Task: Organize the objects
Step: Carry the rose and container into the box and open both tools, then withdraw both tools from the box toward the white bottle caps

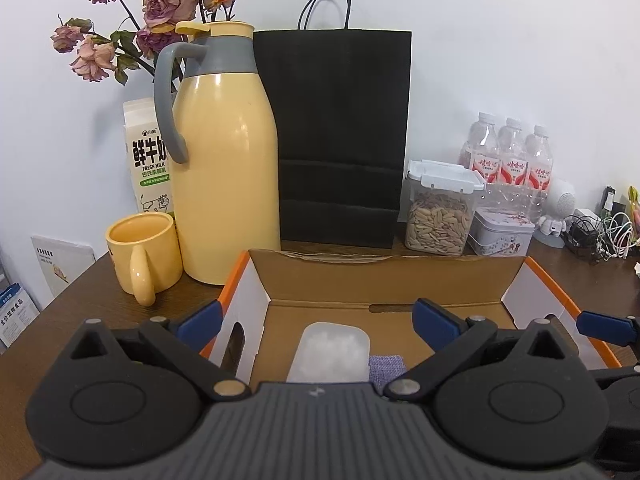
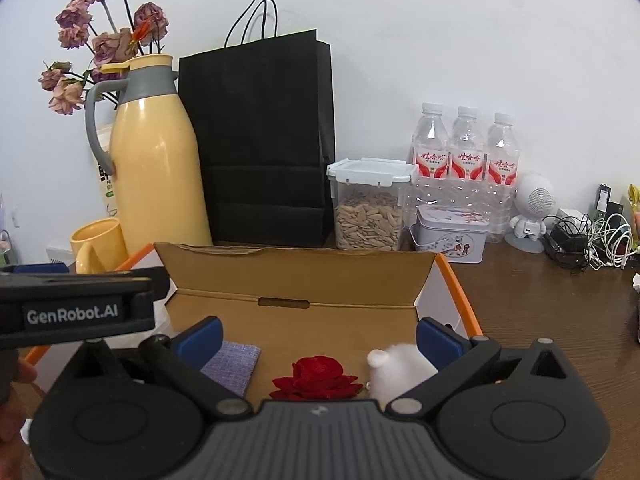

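The left gripper (image 1: 316, 320) hung over the open cardboard box (image 1: 384, 280) with its blue-padded jaws spread wide and nothing between them; below it, on the box floor, lay a clear plastic case (image 1: 330, 352) of white stuff, and just to its right a small purple cloth (image 1: 386, 364) touched or nearly touched it. The right gripper (image 2: 318, 338) also stood wide open and empty over the same box (image 2: 296, 276); beneath it lay a red rose (image 2: 316, 376), a white fluffy thing (image 2: 394, 368) just to the rose's right, and the purple cloth (image 2: 234, 362) to its left. The box sat on a brown table (image 2: 540, 300); behind it stood a yellow jug (image 1: 224, 168), a yellow mug (image 1: 142, 254), a milk carton (image 1: 146, 156), a black paper bag (image 1: 340, 136), a jar of seeds (image 1: 438, 208), a tin (image 1: 502, 230) and three water bottles (image 1: 508, 152); dried flowers (image 1: 156, 4) rose behind the jug.
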Motion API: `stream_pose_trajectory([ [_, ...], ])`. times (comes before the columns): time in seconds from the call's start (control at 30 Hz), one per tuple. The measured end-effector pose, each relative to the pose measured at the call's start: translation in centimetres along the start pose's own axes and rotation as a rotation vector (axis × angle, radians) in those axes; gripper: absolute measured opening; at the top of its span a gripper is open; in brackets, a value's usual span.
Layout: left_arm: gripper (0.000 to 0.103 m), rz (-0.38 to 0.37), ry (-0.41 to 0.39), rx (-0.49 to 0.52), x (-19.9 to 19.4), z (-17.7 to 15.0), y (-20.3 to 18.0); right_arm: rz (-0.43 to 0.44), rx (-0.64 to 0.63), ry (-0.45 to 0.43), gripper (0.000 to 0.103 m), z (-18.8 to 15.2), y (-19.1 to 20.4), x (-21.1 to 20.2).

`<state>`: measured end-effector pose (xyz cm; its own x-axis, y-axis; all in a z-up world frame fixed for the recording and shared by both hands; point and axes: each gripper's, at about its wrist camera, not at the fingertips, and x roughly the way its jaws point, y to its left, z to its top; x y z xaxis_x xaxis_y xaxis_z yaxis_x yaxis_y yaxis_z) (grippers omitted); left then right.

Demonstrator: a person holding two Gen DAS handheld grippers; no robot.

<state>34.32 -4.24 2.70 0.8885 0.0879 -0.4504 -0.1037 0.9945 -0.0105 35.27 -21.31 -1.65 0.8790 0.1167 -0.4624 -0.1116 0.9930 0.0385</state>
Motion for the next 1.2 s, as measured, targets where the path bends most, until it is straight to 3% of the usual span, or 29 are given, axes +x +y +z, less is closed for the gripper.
stream_pose_trajectory([
  [0.37,0.103,-0.022,-0.094,-0.007,-3.8,1.0,0.1,0.011,-0.012,-0.040,0.103,0.7,-0.4,-2.8],
  [0.67,0.103,-0.053,-0.158,0.013,-8.5,0.8,1.1,0.017,-0.047,-0.111,0.103,0.2,-0.5,-8.2],
  [1.2,0.103,-0.007,-0.103,0.022,-14.3,-2.8,6.2,0.024,-0.081,-0.036,0.103,-6.6,-0.7,-14.4],
])
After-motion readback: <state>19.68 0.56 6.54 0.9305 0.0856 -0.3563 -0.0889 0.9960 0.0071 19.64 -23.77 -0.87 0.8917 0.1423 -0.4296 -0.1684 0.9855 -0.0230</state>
